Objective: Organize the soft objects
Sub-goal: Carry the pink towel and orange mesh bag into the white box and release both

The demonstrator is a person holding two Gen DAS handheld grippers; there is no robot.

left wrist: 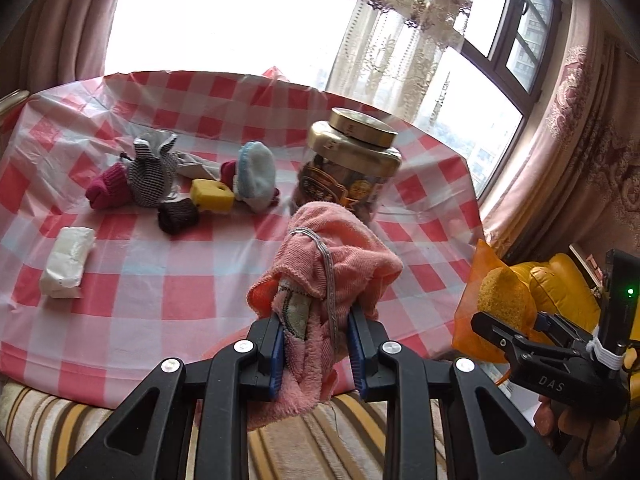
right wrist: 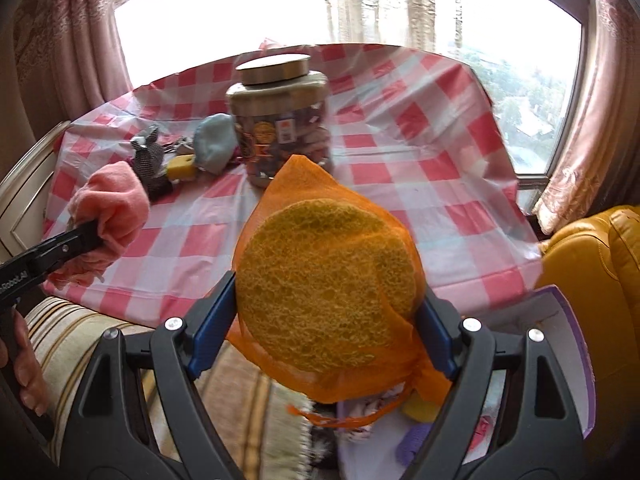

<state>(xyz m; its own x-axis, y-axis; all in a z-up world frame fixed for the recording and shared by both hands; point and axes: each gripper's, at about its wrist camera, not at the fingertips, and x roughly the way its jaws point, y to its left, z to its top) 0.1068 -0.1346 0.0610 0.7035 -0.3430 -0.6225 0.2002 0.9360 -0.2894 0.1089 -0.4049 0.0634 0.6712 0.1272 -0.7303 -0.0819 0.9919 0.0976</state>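
Note:
My left gripper [left wrist: 316,344] is shut on a pink cloth [left wrist: 332,268], held above the near edge of the checked table; it also shows in the right wrist view [right wrist: 112,204]. My right gripper [right wrist: 326,316] is shut on a round yellow sponge in an orange mesh bag [right wrist: 328,280], held above a white and purple box [right wrist: 560,344] that holds several soft items. The bagged sponge also shows in the left wrist view [left wrist: 500,296]. A pile of soft things lies on the table: a striped pouch [left wrist: 154,172], a maroon sock [left wrist: 108,188], a yellow sponge block [left wrist: 212,196], a pale blue sock [left wrist: 256,174].
A gold-lidded jar [left wrist: 352,164] stands mid-table behind the pink cloth. A white tissue pack [left wrist: 66,262] lies at the left. A striped cushion [left wrist: 48,420] runs along the near edge. A yellow leather seat [right wrist: 600,252] is at the right. Window and curtains are behind.

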